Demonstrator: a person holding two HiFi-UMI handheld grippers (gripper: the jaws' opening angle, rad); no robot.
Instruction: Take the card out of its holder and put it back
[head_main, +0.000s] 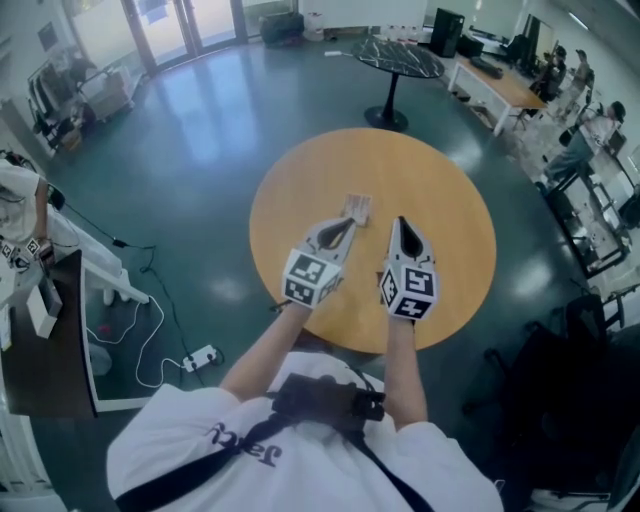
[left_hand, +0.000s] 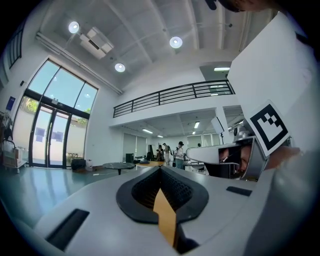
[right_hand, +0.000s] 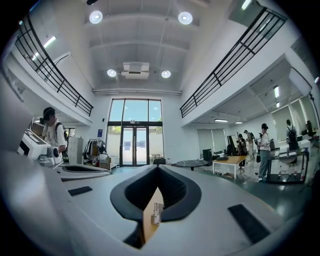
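A small pale card holder (head_main: 358, 208) lies on the round wooden table (head_main: 450, 200), just beyond the tip of my left gripper (head_main: 346, 224). I cannot make out the card itself. In the left gripper view the left gripper (left_hand: 161, 169) is shut, its jaws meeting at the tip, with only a sliver of tabletop showing through the gap below. My right gripper (head_main: 402, 224) hovers over the table to the right of the holder, apart from it. The right gripper (right_hand: 158, 167) is shut on nothing; a small white object (right_hand: 157, 212), probably the holder, shows through its lower gap.
A dark round table (head_main: 398, 55) stands beyond on the teal floor. Desks and seated people fill the right side (head_main: 520, 85). A white power strip (head_main: 198, 356) and cable lie on the floor at the left, near a dark counter (head_main: 45, 350).
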